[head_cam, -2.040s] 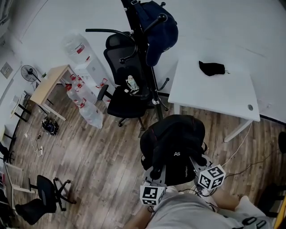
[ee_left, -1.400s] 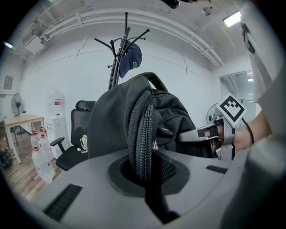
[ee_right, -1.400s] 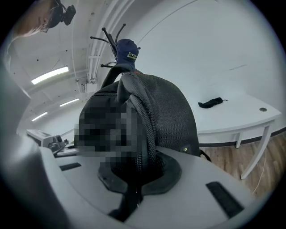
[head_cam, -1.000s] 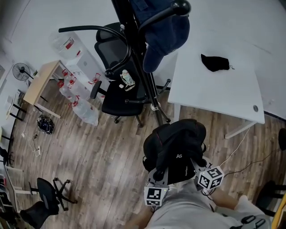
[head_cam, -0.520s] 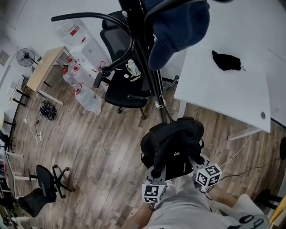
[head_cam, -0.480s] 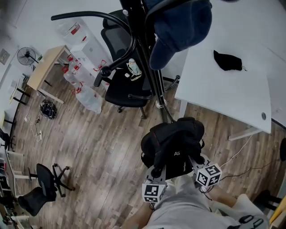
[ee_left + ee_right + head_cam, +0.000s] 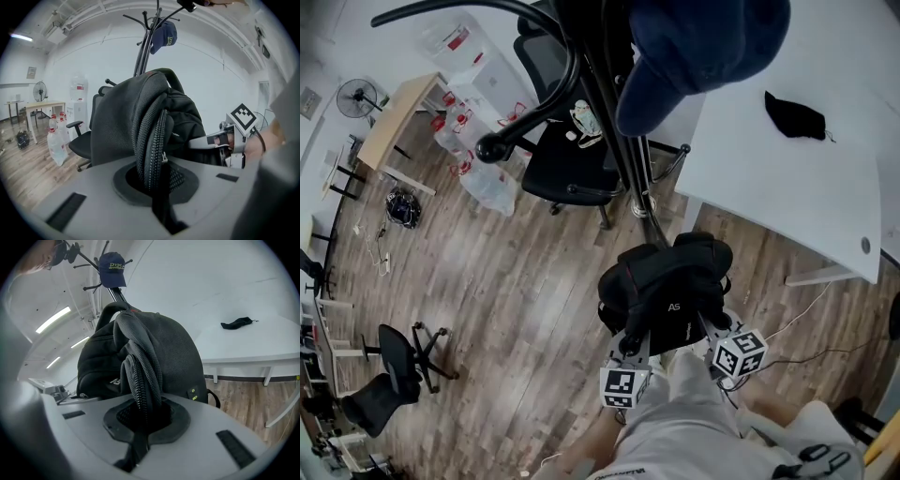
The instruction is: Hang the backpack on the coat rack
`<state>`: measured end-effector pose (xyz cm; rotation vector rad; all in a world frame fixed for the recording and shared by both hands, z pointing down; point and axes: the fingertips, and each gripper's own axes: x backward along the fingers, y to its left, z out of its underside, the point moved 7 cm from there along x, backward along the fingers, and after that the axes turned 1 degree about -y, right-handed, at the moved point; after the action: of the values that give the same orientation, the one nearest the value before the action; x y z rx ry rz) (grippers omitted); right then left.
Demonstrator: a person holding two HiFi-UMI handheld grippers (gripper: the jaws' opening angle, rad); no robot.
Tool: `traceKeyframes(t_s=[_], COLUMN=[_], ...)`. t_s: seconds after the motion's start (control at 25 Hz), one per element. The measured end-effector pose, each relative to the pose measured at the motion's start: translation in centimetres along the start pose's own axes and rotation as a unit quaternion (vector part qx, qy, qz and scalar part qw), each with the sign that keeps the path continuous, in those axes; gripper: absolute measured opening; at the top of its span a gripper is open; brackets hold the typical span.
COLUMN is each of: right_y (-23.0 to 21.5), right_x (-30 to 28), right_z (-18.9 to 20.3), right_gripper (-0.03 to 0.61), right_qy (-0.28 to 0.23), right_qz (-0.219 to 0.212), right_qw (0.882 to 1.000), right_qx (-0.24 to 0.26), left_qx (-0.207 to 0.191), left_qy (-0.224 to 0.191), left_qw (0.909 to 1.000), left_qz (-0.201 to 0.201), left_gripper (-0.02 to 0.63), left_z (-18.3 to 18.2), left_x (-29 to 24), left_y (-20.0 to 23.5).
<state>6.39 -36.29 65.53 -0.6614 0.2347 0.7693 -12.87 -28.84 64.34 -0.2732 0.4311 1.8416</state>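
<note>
A black backpack (image 7: pixel 666 291) hangs in front of me, held up by both grippers. My left gripper (image 7: pixel 628 342) is shut on a padded zip-edged strap (image 7: pixel 154 150) at the pack's left side. My right gripper (image 7: pixel 705 323) is shut on a like strap (image 7: pixel 138 380) at its right side. The black coat rack (image 7: pixel 623 141) stands just beyond the pack, one curved hook arm (image 7: pixel 487 148) reaching left. A navy cap (image 7: pixel 703 47) hangs on an upper hook. In the left gripper view the rack (image 7: pixel 143 47) rises behind the backpack (image 7: pixel 126 117).
A white table (image 7: pixel 787 187) with a black pouch (image 7: pixel 794 115) stands to the right of the rack. A black office chair (image 7: pixel 572 169) sits behind the pole, with water bottles (image 7: pixel 473 178) and a wooden desk (image 7: pixel 389 122) to the left. Cables (image 7: pixel 806 352) lie on the floor at right.
The rack and cap have grown larger at the top of the head view as I came nearer. The backpack now hangs closer to the rack's foot. Both grips are unchanged.
</note>
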Motion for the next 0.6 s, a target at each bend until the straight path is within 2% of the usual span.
traceKeyframes(t_s=[0.2,0.6], right_y=[-1.6,-2.1], right_x=[-2.5,-6.2], right_z=[-0.7,-2.9], right_gripper=[0.026,0.026], right_qy=[0.009,0.016], right_qz=[0.003,0.005], right_qw=[1.000,0.999], right_qx=[0.000,0.035], left_qx=[0.008,0.002], left_qy=[0.007,0.011], left_qw=[0.9999,0.9990], left_qz=[-0.010,-0.044], left_gripper=[0.017,0.017], left_z=[0.2,-1.0], left_x=[-3.0,-5.9], left_y=[1.6,4.3])
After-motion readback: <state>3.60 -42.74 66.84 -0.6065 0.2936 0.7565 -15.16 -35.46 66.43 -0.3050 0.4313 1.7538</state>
